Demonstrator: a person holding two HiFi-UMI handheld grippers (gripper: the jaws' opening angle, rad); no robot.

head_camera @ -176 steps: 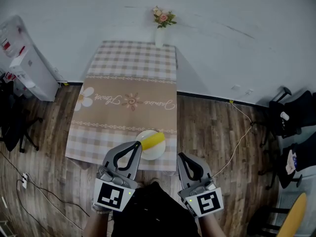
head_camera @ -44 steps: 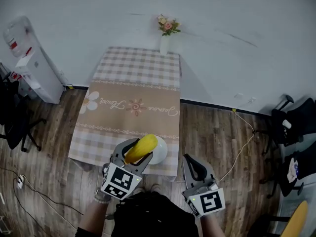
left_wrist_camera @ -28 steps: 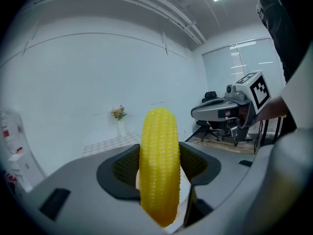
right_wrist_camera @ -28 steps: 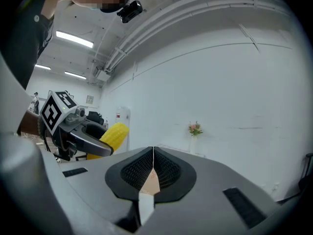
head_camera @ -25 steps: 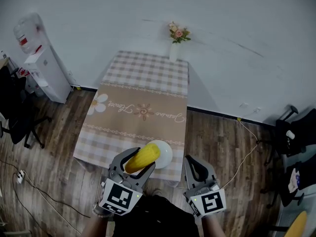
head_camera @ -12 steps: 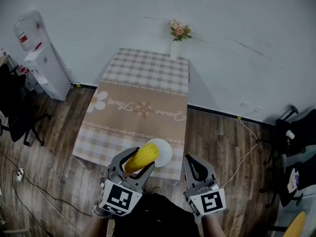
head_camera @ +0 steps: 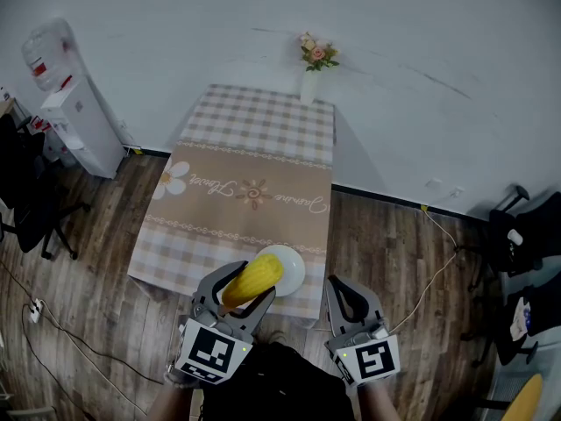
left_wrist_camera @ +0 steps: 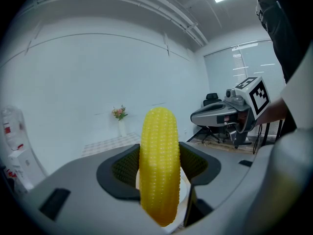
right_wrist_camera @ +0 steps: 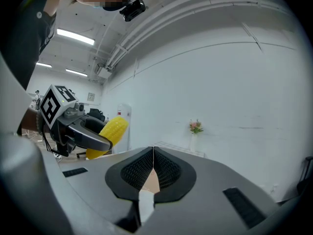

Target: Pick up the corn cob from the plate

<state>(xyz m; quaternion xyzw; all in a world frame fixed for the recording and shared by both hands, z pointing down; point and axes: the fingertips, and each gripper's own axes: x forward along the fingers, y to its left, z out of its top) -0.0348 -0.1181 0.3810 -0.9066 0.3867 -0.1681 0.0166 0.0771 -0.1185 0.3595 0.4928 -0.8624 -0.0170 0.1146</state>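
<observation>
The yellow corn cob (head_camera: 252,280) is held upright between the jaws of my left gripper (head_camera: 237,286), lifted above the white plate (head_camera: 290,267) that sits at the near edge of the table. In the left gripper view the corn cob (left_wrist_camera: 159,168) fills the gap between the dark pads, and a sliver of the plate (left_wrist_camera: 185,195) shows behind it. My right gripper (head_camera: 344,298) hangs shut and empty to the right of the plate. From the right gripper view the jaws meet with nothing between them, and the corn cob (right_wrist_camera: 108,134) shows at the left.
A checked tablecloth with a beige runner covers the table (head_camera: 244,182). A vase of flowers (head_camera: 310,62) stands at its far edge by the white wall. A water dispenser (head_camera: 64,99) stands at left, office chairs (head_camera: 517,232) at right, wooden floor around.
Earlier the corn cob lay on the plate with my left gripper open beside it. Now the left gripper is shut on it and holds it raised. In the last second little has moved.
</observation>
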